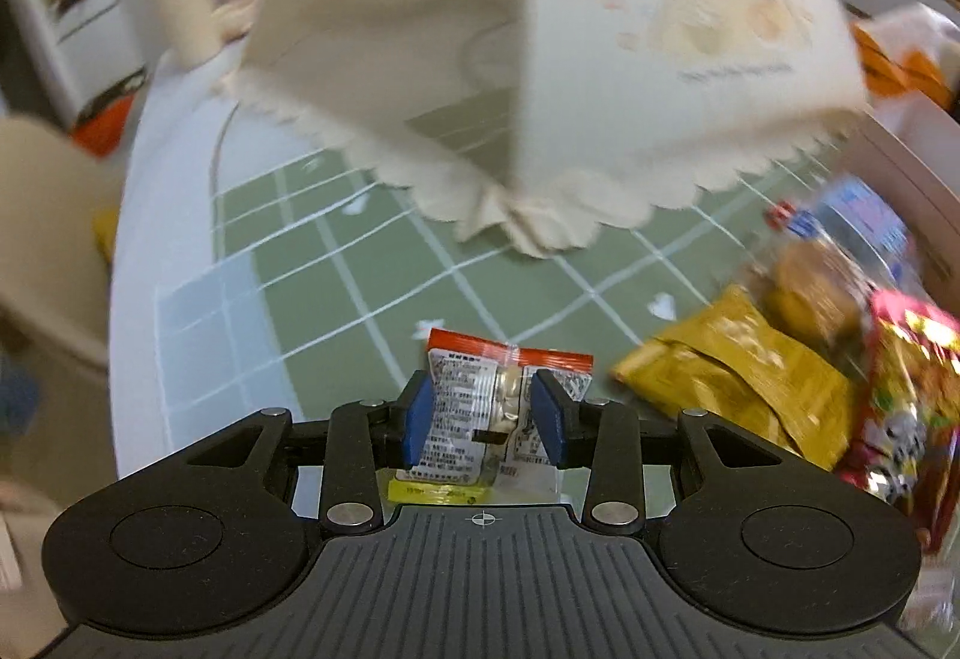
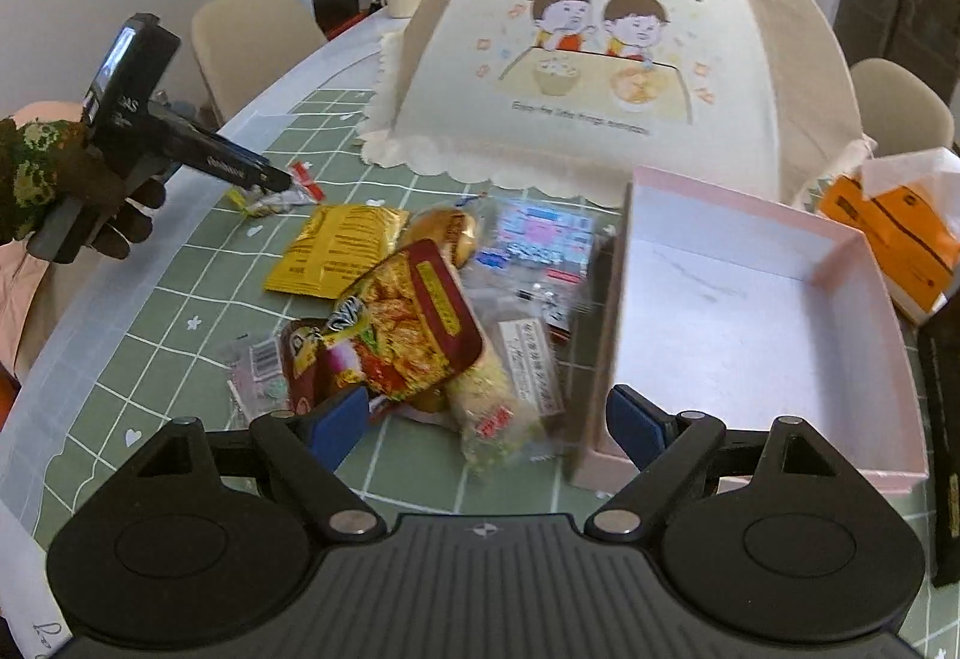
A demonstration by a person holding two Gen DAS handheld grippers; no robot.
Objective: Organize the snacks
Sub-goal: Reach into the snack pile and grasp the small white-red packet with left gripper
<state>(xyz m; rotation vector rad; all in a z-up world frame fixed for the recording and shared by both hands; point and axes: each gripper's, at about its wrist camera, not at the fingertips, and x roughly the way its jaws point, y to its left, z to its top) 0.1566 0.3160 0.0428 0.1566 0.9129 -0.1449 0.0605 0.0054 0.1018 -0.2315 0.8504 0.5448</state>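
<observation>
Gridded green mat [image 2: 180, 299], crinkly foil pkts [image 2: 336, 251]

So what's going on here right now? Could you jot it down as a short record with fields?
setting: green grid tablecloth on a dining table
left gripper: jaws closed on a small clear snack packet with red ends
right gripper: jaws wide apart, nothing between them, above the snack pile
snack pile: yellow packet, red noodle bag, bun, clear wrapped bars
box: pink box, empty, right of the pile
behind: cream food cover with a cartoon of two children
</observation>
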